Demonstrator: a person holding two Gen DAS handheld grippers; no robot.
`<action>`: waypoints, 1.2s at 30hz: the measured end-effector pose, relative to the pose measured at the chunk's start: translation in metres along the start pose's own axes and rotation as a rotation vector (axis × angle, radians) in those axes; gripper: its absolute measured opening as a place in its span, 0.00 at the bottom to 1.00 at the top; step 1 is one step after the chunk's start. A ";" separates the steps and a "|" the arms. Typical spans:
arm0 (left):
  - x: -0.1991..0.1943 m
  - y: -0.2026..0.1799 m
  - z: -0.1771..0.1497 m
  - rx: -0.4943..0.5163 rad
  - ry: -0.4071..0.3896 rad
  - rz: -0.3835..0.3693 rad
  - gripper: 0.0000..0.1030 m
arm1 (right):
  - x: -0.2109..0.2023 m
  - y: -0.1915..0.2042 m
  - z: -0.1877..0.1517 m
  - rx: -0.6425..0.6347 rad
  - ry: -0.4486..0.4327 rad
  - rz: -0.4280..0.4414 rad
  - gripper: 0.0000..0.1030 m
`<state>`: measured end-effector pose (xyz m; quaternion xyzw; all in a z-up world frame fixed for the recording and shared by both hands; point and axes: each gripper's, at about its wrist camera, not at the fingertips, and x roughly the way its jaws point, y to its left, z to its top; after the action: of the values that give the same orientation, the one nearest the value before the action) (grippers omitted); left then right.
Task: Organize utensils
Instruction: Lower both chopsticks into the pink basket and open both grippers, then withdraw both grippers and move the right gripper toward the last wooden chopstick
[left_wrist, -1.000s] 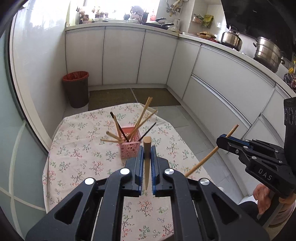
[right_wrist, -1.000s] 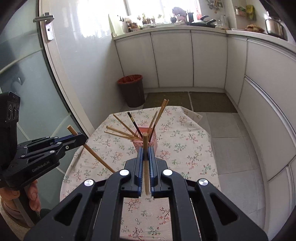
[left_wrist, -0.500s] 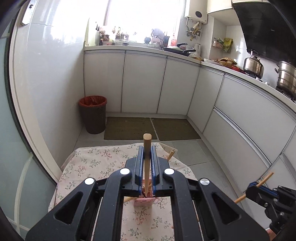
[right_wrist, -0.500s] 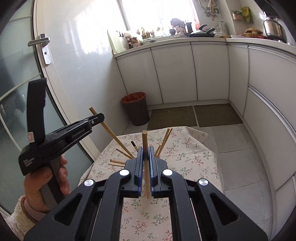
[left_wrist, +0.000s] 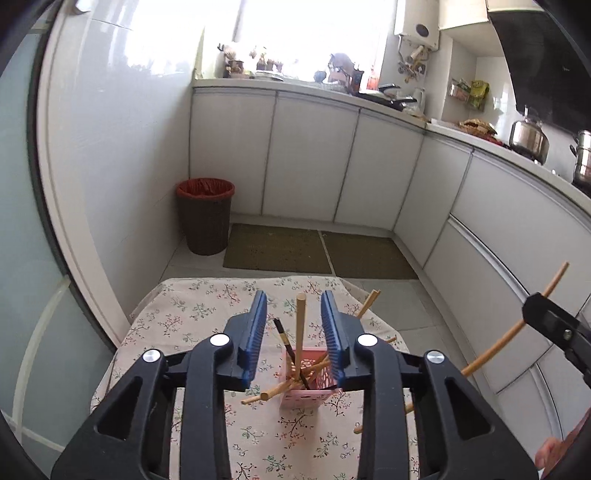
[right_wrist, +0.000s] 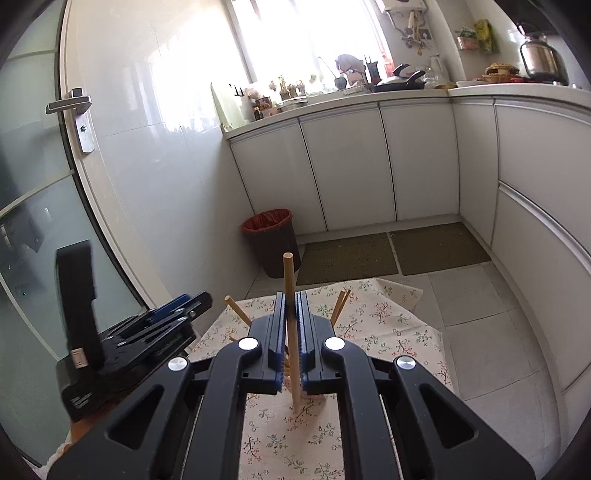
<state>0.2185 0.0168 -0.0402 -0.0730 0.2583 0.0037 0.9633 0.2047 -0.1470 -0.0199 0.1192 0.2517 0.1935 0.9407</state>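
Chopsticks go tip-first: my left gripper (left_wrist: 294, 334), jaws apart, has one pale wooden chopstick (left_wrist: 300, 332) standing in the pink perforated holder (left_wrist: 303, 395); my right gripper (right_wrist: 291, 345) clamps another wooden chopstick (right_wrist: 290, 295), which I'd lower vertically.

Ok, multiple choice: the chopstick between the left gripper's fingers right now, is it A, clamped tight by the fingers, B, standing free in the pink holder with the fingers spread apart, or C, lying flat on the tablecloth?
B: in the left wrist view the left gripper has its blue fingers spread wide, clear of the chopstick, which stands in the pink holder.
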 end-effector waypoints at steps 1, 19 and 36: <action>-0.007 0.007 0.000 -0.020 -0.025 0.016 0.38 | 0.003 0.003 0.001 -0.005 -0.014 -0.006 0.06; -0.005 0.065 -0.005 -0.104 -0.031 0.139 0.46 | 0.114 0.026 -0.019 -0.088 -0.126 -0.110 0.16; -0.048 0.014 -0.022 0.013 -0.143 0.226 0.92 | 0.023 0.017 -0.040 -0.034 -0.167 -0.344 0.83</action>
<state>0.1658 0.0288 -0.0370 -0.0370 0.1958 0.1159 0.9731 0.1972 -0.1167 -0.0586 0.0743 0.1860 0.0237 0.9795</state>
